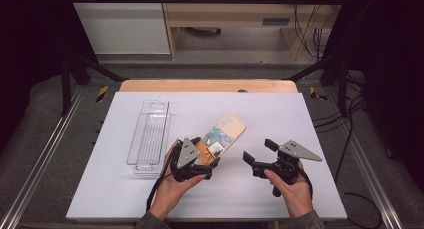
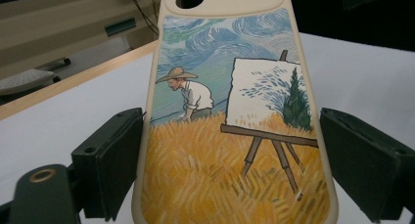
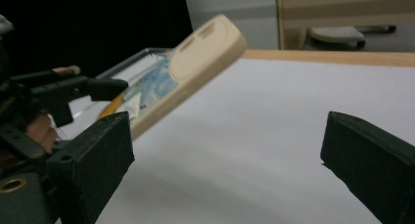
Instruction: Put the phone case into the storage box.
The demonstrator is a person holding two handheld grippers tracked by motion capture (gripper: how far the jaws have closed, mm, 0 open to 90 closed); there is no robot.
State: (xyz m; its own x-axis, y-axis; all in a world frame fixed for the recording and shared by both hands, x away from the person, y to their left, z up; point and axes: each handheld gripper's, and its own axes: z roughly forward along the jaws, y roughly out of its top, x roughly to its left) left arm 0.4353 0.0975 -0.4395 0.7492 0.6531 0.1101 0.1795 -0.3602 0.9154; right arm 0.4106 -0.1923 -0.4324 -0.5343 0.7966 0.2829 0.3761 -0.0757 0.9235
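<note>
- Your left claw (image 1: 206,164) has the phone case (image 1: 222,134) between its jaws; the left pad touches the case's edge, while the right pad shows a thin gap, so you cannot tell whether it is clamped.
- The case tilts up off the desk (image 1: 280,114), painted side up, its camera end away from you.
- Your right claw (image 1: 257,156) is spread wide and empty, near the case's right.
- A clear tray (image 1: 149,134) lies left of the case.

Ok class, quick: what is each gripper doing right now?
Left gripper: shut on the phone case, lifted clear of the table.
Right gripper: open, holding nothing.
</note>
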